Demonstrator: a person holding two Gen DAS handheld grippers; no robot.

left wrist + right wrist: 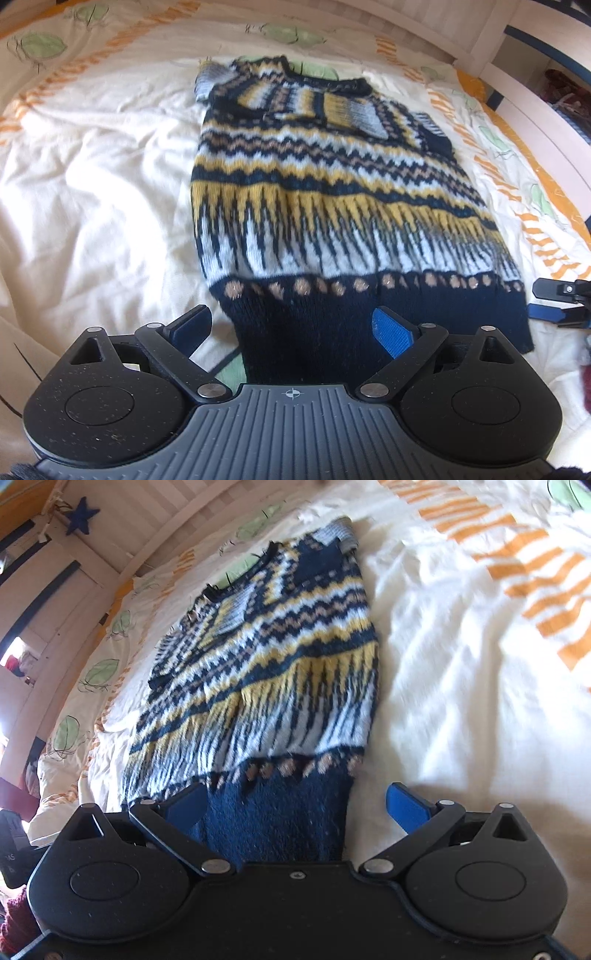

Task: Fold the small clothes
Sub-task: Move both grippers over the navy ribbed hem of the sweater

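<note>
A small knitted sweater [332, 177] in navy, yellow and white zigzag bands lies flat on the bed, sleeves folded in across its chest. Its navy hem [314, 325] is nearest to me. My left gripper [291, 326] is open, its blue-padded fingers [391, 332] straddling the hem's left part without pinching it. In the right wrist view the same sweater [277, 664] stretches away, and my right gripper [295, 806] is open around the hem's right corner [280, 812]. The right gripper's fingers [554, 299] also show at the right edge of the left wrist view.
The bed cover [92, 184] is cream and rumpled, with orange stripes and green leaf prints. A white slatted bed rail [155, 513] runs along the far side, with a blue star [81, 515] on the wall. Some maroon cloth [14, 919] lies at the bed's near edge.
</note>
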